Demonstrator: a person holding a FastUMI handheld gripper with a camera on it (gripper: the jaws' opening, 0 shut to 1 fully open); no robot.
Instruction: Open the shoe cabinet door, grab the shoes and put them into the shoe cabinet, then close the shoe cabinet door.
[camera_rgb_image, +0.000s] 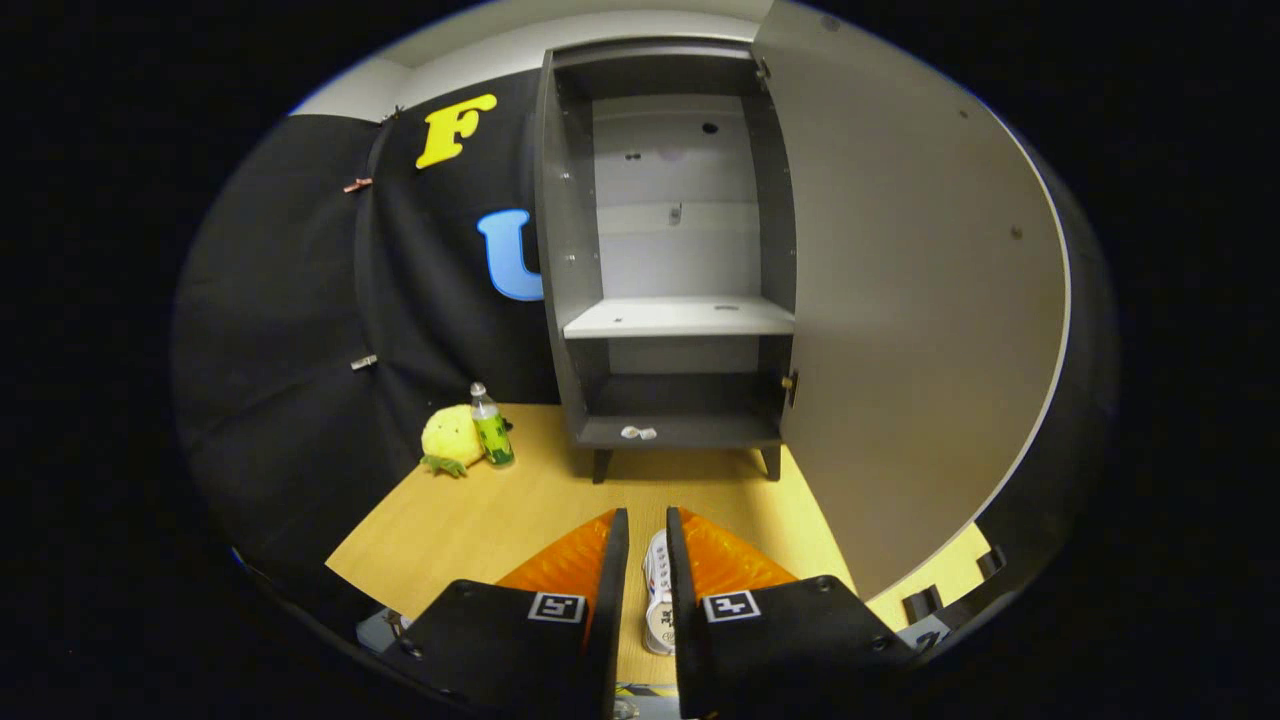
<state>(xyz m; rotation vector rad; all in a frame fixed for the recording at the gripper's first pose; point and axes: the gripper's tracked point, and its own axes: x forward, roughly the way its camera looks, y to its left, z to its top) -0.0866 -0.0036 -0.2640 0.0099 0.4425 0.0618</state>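
One door: the cabinet door (920, 300) stands swung wide to the right of the cabinet, so the opening step looks finished.
Cabinet: the shoe cabinet (668, 270) stands on short legs at the far side of the table (530, 500), straight ahead of the tool; its inside is bare apart from a light shelf (680, 318) halfway up and a small pale scrap on the bottom board.
Table: wooden, carrying the cabinet, and to the cabinet's left a yellow plush toy (450, 438) with a green bottle (491, 425) touching it.
Shoe: a white shoe (657, 595) sits in the slot between the two fingers, low and close in, well short of the cabinet.
Tool: the tool (647, 530) has its fingers drawn narrow, nearly parallel, with the shoe's edge wedged in the gap; both appear to press on it, so I judge it held.
Step in hand: carrying the shoe to the cabinet.
How to do it well: keep the squeeze steady, travel straight forward, lift enough to clear the front lip of the bottom board or the shelf, stay off the open door on the right, and let go only once the sole rests flat inside.
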